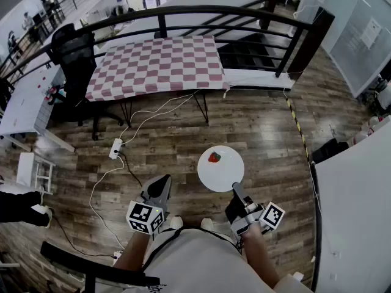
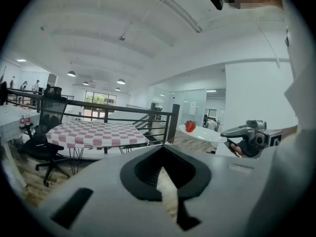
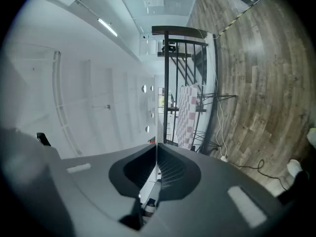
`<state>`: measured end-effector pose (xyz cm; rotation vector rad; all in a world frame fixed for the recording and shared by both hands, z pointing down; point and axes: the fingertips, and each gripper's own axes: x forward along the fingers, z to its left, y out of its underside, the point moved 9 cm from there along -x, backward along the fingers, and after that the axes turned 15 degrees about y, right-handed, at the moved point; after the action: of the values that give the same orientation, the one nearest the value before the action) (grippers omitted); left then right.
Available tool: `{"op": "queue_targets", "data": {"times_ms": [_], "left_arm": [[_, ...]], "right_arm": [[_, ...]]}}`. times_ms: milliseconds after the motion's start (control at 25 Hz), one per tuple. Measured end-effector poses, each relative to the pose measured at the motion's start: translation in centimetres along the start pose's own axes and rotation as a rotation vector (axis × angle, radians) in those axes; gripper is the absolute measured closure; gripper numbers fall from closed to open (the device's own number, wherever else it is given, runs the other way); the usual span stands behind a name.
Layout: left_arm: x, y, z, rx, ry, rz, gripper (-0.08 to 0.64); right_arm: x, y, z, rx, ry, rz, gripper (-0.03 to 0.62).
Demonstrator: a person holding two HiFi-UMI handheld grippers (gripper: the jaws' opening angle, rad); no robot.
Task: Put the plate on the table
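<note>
- The right gripper (image 1: 236, 188) is closed on the near rim of a white plate (image 1: 223, 174), with its jaws narrowed down onto the thin edge
- In the right gripper view the whole scene is turned on its side, and the plate shows only as a fine pale line running between the two jaws
- The plate is held level in the air above the wood floor (image 1: 263, 127), in front of the person and a little to their right
- A red strawberry (image 1: 214, 157) sits on the plate, on the side away from the right gripper
- The plate is well apart from the desk (image 1: 156, 66), which is covered by a red-and-white checked cloth and stands farther off, against a black railing (image 1: 183, 11)
- The top of the desk is bare
- The left gripper (image 1: 162, 180) is low in front of the person, left of the plate and not touching it
- Its jaws are drawn together with nothing between them; only a sliver of floor shows through behind the tips
- In the left gripper view the plate, the strawberry and the right gripper appear off to the right, and the desk to the left
- A black office chair (image 1: 74, 50) stands at the left end of the desk
- A white power strip (image 1: 115, 148) lies on the floor between the desk and the person, with white cables (image 1: 153, 112) running from it towards the desk
</note>
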<state>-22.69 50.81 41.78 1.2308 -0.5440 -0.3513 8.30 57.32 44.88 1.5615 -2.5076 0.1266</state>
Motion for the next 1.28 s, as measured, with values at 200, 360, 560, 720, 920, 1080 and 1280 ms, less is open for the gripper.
{"op": "queue_targets", "data": {"times_ms": [200,360,560,720,920,1080,1280], "left_arm": [[0.7,-0.5,-0.5,0.011,0.003,-0.003,0.555],[1.0,-0.4,-1.0,0.006,0.003,-0.005,0.555],[1.1,-0.3,-1.9,0.006,0.0,-0.011,0.555],[0.9,0.0,-2.6,0.007,-0.003,-0.004,0.555],[1.0,0.5,-3.6,0.009,-0.002,-0.001,0.555],[1.5,0.7,-4.6,0.004,-0.006,-0.003,0.555],[2.1,1.3,-6.0,-0.011,-0.019,-0.009,0.555]], "right_arm": [[-0.2,-0.4,0.2,-0.003,-0.011,0.001,0.575],[-0.4,-0.4,0.1,-0.001,-0.013,0.002,0.575],[-0.8,-0.8,-0.1,0.009,-0.02,0.006,0.574],[-1.5,-0.7,-0.4,0.012,-0.016,0.009,0.572],[-2.1,-0.8,-0.8,0.015,-0.02,0.014,0.573],[-3.0,-1.3,-1.0,0.019,-0.016,0.023,0.572],[-4.0,-2.2,-0.9,0.009,-0.014,0.04,0.574]]}}
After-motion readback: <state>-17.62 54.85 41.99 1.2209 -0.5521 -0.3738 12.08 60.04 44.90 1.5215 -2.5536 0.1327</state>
